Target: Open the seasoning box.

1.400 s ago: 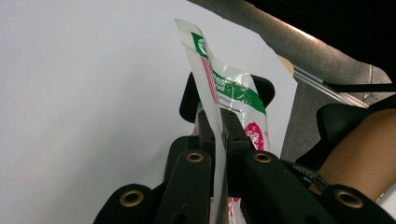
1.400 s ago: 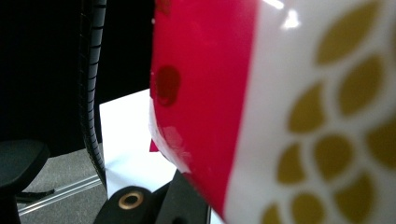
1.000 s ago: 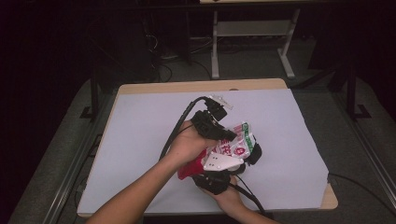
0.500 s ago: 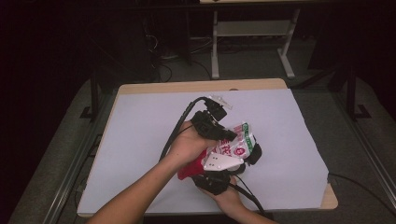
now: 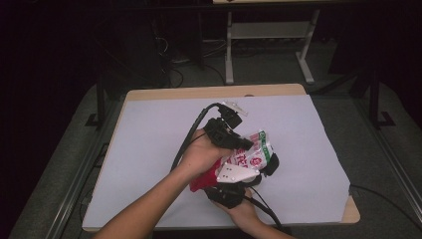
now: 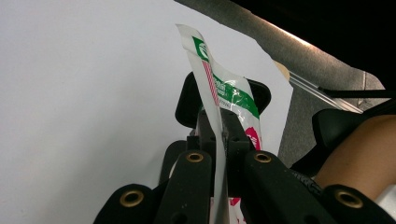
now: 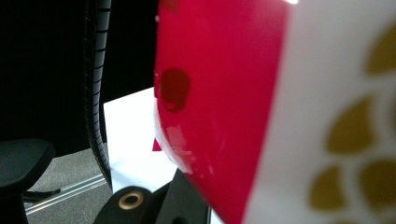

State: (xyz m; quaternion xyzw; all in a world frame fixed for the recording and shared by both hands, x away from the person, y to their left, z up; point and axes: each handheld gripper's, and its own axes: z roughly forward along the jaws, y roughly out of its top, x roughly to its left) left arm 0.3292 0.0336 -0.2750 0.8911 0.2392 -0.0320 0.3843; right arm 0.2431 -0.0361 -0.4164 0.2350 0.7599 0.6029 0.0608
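L gripper jaws pinched tight on top edge of the snack bag, thin film clamped between them. R gripper also clamped on the bag, red end right against its cam. Bag held up between both hands, above white sheet on table

Snack bag sits above the table, right of centre and toward my near edge, between my two tongs. My left gripper lies behind and left of the bag, jaws clamped on its edge. My right gripper lies before it, nearer me, jaws pinched on its near end. Bag's sealed edge runs upright between the left jaws.
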